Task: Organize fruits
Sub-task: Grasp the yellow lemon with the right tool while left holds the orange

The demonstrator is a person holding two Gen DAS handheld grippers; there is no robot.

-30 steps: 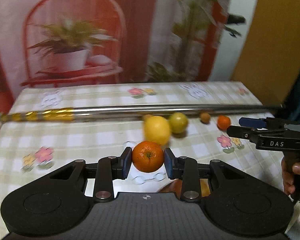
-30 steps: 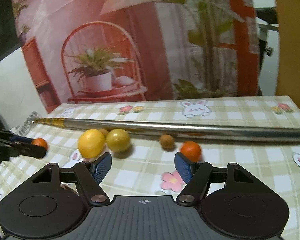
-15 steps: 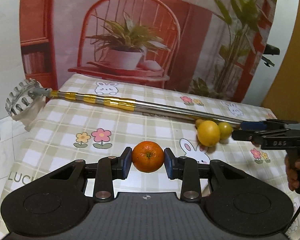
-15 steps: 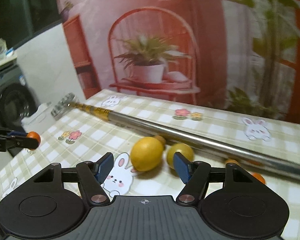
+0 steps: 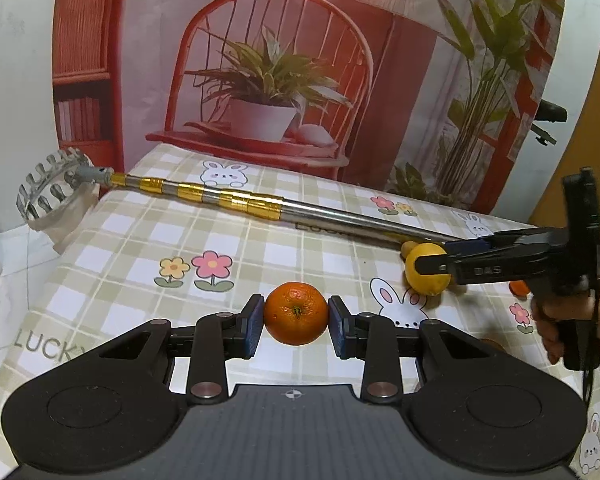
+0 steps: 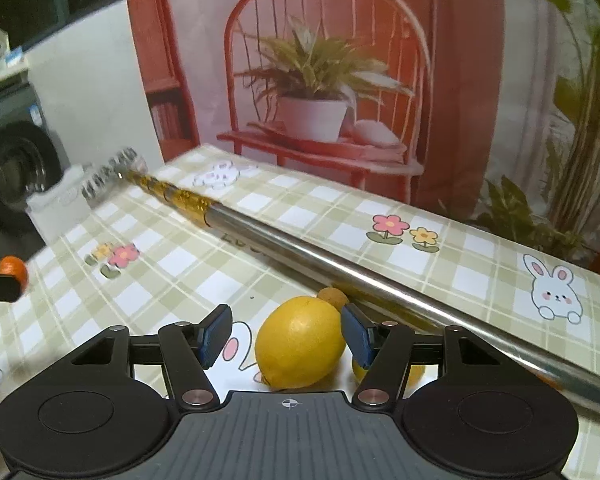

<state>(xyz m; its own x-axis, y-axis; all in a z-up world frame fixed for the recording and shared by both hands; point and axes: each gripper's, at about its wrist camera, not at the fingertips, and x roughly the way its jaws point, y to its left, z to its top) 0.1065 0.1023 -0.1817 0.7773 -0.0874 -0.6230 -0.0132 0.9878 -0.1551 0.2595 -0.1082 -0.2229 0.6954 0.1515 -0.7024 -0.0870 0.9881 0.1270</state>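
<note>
My left gripper (image 5: 296, 320) is shut on a small orange (image 5: 296, 314), held just above the checked tablecloth (image 5: 140, 240). In the right wrist view that orange (image 6: 13, 269) shows at the far left edge. My right gripper (image 6: 287, 334) straddles a yellow lemon (image 6: 300, 346) lying on the cloth, and its jaws are closing. The right pad is at the lemon's side, while a gap remains at the left pad. From the left wrist view the right gripper (image 5: 434, 258) sits over the lemon (image 5: 428, 282), with a person's hand (image 5: 572, 320) on its handle.
A long metal fruit-picker pole (image 6: 340, 264) lies diagonally across the table, right behind the lemon. A small brown fruit (image 6: 333, 296) touches the pole. A yellow-green fruit (image 6: 416, 372) hides behind my right finger. Another small orange (image 5: 520, 288) lies at the right. The table's left edge drops off.
Both views have swung left along the table. My right gripper has come onto the lemon and its jaws have narrowed around it. The left gripper has kept its hold on the orange.
</note>
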